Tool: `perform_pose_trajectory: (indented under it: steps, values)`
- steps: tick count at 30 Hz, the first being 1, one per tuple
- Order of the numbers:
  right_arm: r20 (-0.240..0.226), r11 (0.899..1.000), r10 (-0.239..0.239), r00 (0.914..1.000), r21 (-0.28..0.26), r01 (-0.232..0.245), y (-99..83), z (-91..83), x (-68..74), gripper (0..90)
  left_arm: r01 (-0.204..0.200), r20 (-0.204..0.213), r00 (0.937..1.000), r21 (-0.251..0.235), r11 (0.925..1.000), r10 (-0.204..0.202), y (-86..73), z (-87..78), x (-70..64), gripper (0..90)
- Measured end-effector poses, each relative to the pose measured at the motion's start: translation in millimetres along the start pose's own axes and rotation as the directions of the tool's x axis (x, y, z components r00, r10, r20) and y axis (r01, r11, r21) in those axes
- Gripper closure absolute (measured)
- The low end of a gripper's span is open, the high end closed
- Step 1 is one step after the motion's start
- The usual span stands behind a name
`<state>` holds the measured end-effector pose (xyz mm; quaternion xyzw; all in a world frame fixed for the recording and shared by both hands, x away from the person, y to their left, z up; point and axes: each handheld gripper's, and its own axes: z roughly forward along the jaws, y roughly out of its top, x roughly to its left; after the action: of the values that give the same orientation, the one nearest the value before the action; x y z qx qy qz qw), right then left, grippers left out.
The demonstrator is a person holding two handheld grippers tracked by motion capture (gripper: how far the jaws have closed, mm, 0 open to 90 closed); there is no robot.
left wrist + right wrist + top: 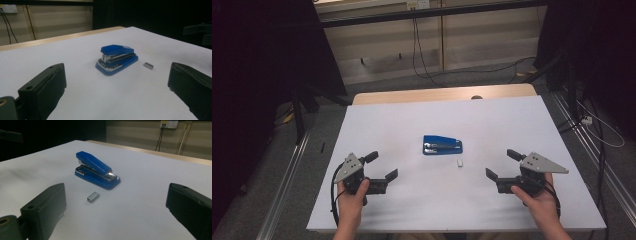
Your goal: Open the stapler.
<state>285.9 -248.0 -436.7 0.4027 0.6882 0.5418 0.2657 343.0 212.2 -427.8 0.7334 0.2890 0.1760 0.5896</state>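
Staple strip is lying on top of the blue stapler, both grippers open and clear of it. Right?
Not quite. The staple strip lies on the white table beside the blue stapler, apart from it, as the right gripper view shows. Left gripper and right gripper are open and clear.

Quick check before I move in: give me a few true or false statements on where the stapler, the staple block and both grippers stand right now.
1. The blue plastic stapler lies on the white table between the two grippers. True.
2. The small grey metal block of staples sits inside the stapler. False: it lies on the table beside it, apart.
3. The left gripper is shut on the stapler. False: its fingers are spread and hold nothing.
4. The right gripper is open and holds nothing. True.
5. The staples lie nearer the right gripper than the left. True.
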Motion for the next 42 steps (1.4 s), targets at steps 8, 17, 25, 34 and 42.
perform_pose_trajectory:
  steps: [8,17,25,34,42]
  values:
    - [-0.016,1.000,0.001,0.9999,0.008,-0.001,7.4,16.9,1.0,2.9,0.003,0.020,0.9998,0.007,1.0000,-0.003,4.8,9.8,-1.8,1.8]
    - [-0.046,1.000,-0.012,0.9989,0.015,0.013,15.1,36.7,9.1,3.3,0.015,0.020,0.9997,-0.004,0.9999,-0.015,11.4,20.0,0.4,1.8]
    - [-0.079,0.999,-0.033,0.9963,0.023,0.035,23.8,56.8,20.9,7.4,0.037,0.020,0.9991,0.007,0.9993,-0.037,12.6,30.2,3.6,1.7]
    - [-0.095,0.999,-0.004,0.9955,0.032,0.007,27.0,77.8,28.9,15.9,0.021,0.032,0.9993,0.010,0.9997,-0.021,18.9,41.3,2.2,1.7]
    - [-0.111,0.999,-0.002,0.9938,0.044,0.007,29.9,94.0,33.5,38.1,0.043,0.060,0.9972,0.020,0.9989,-0.044,27.7,55.5,4.9,2.2]
